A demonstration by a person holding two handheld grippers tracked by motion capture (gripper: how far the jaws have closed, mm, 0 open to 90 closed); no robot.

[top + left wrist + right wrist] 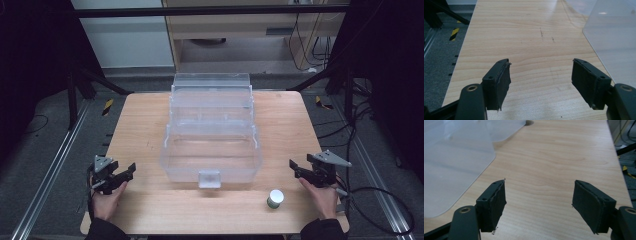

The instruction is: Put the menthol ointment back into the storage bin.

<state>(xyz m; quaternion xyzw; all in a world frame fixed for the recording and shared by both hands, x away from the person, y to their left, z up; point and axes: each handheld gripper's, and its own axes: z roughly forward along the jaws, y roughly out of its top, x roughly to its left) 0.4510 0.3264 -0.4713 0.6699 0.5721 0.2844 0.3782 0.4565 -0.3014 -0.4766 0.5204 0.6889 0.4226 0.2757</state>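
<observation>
A clear plastic tiered box (212, 150) stands open in the middle of the wooden table (145, 125), its latch facing the near edge. A small cylinder with a white top (275, 198) stands upright near the front right. My left gripper (127, 176) rests at the table's front left, held by a hand, open with bare wood between its jaws (541, 62). My right gripper (295, 169) sits at the right edge, also open and holding nothing (540, 182). The box wall appears at the right of the left gripper view (614, 37) and at the left of the right gripper view (454, 157).
Bare wood lies on both sides of the box and along the front edge. Metal rails (55, 165) run along the floor on the left, and cables (385, 200) lie on the floor at the right. A cabinet (240, 30) stands behind the table.
</observation>
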